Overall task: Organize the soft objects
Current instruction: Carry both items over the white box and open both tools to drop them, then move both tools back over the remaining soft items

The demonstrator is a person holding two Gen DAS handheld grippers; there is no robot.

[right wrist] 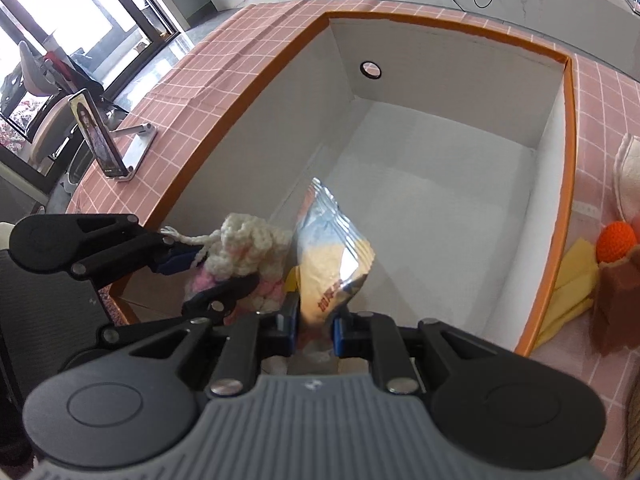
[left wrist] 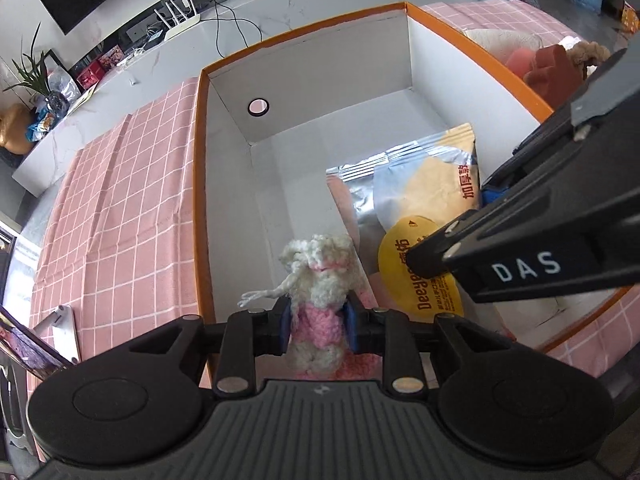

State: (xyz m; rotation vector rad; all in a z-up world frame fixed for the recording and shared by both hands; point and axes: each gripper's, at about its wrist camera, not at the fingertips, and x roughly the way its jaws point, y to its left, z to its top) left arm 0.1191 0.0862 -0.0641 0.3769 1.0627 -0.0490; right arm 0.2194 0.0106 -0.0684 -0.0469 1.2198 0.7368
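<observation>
A pink and white crochet doll [left wrist: 320, 272] hangs over the near left corner of a white box with an orange rim [left wrist: 200, 200]. My left gripper [left wrist: 318, 324] is shut on its pink body, with a blue pad pressing each side. A silver and yellow foil packet [right wrist: 332, 256] hangs low inside the same box [right wrist: 570, 160], and my right gripper [right wrist: 316, 326] is shut on its lower end. In the right wrist view the crochet doll [right wrist: 248, 248] sits just left of the packet, in the left gripper [right wrist: 208, 276]. In the left wrist view the packet [left wrist: 424, 184] lies under the right gripper [left wrist: 460, 228].
The box stands on a pink checked tablecloth [left wrist: 120, 200]. Right of it lie an orange crochet ball [right wrist: 616, 242], a brown soft thing [right wrist: 616, 304], a yellow cloth [right wrist: 572, 280] and a cream plush [right wrist: 628, 176]. A phone on a stand [right wrist: 100, 140] is at the left.
</observation>
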